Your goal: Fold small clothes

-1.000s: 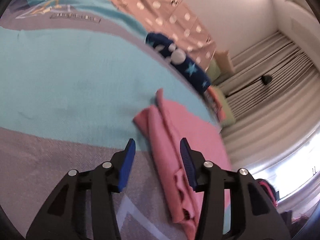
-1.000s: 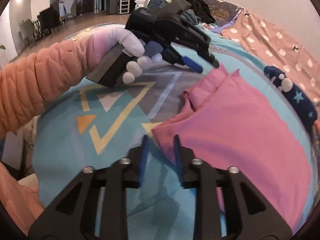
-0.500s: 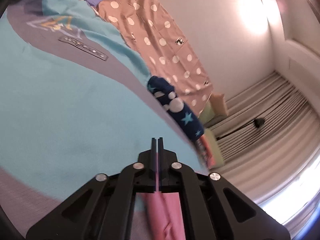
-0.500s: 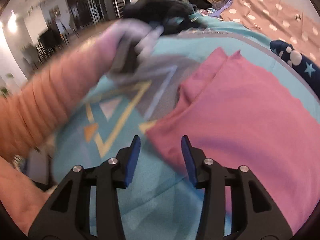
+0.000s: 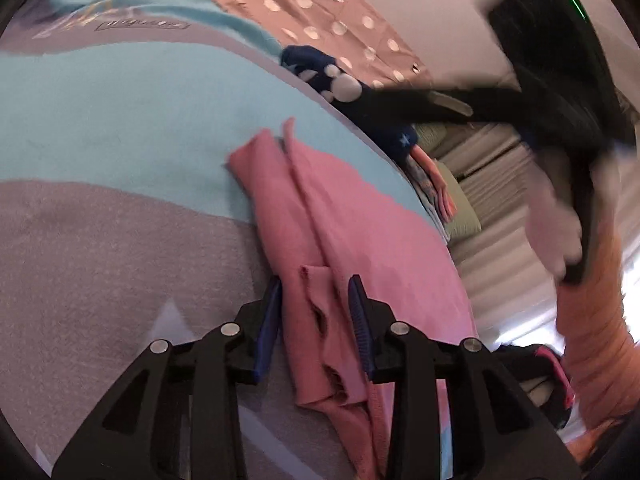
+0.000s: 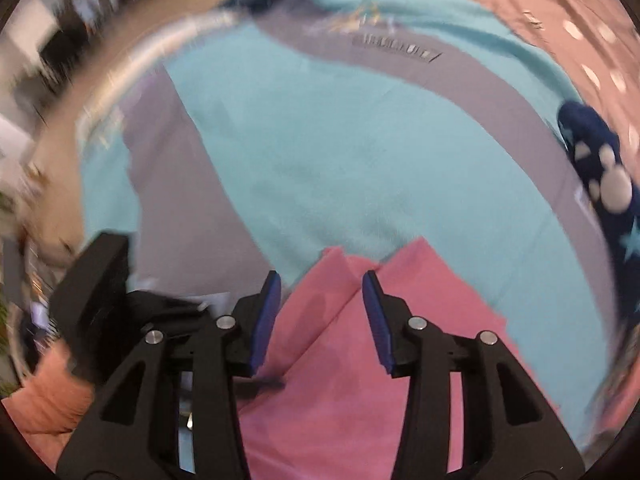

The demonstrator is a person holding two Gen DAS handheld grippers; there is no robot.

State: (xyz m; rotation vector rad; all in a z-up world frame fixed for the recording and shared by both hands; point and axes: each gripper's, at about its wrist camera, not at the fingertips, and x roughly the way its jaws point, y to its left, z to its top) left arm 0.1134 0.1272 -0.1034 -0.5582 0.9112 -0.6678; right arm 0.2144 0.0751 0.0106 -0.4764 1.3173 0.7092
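Right claw (image 6: pixel 320 312) now over pink garment's (image 6: pixel 360 380) far edge.

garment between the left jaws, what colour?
Pink garment, plain; clearest in the left wrist view.

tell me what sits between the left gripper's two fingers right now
A bunched fold of the pink garment runs up between the left gripper fingers in the left wrist view. The jaws have just been opening and stand apart from the cloth.
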